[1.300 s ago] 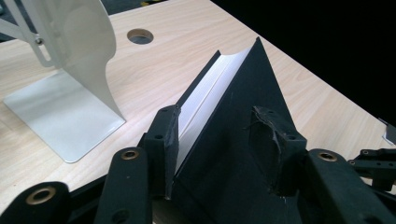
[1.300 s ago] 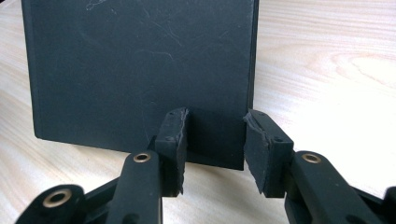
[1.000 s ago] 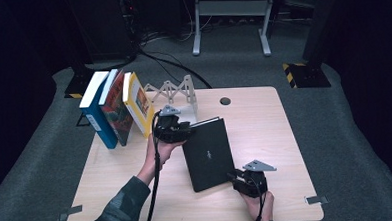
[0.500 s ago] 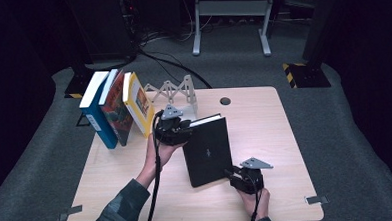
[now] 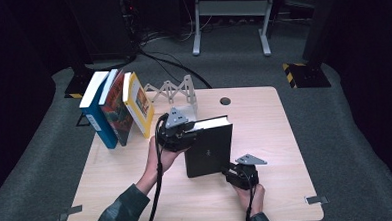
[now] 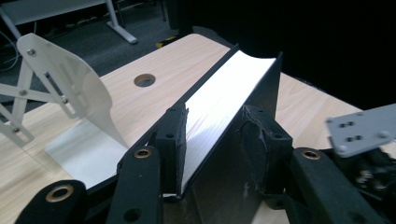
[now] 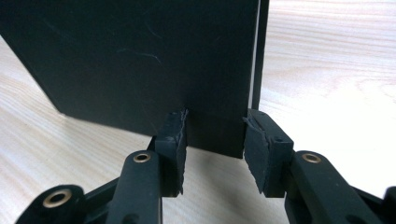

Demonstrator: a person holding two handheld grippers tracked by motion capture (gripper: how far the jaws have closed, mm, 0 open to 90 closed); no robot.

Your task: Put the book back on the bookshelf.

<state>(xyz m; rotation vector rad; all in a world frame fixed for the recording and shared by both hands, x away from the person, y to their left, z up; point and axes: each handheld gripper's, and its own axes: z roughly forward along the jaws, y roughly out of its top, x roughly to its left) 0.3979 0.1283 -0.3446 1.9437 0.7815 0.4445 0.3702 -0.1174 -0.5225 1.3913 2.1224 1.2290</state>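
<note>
Both hand-held grippers grasp the black book (image 5: 209, 151), tilted up off the tabletop (image 5: 264, 117): the left hand-held gripper (image 5: 185, 132) at its upper corner, the right hand-held gripper (image 5: 231, 170) at its lower corner. With such corner grips, the book could twist and slip free.

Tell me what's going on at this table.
A person is handling a black book with two grippers. The left gripper clamps the book's upper edge, its fingers on either cover, and the right gripper grips the lower corner. The book is tilted up off the wooden table. To its left, three books lean in a row beside a white folding bookend.
</note>
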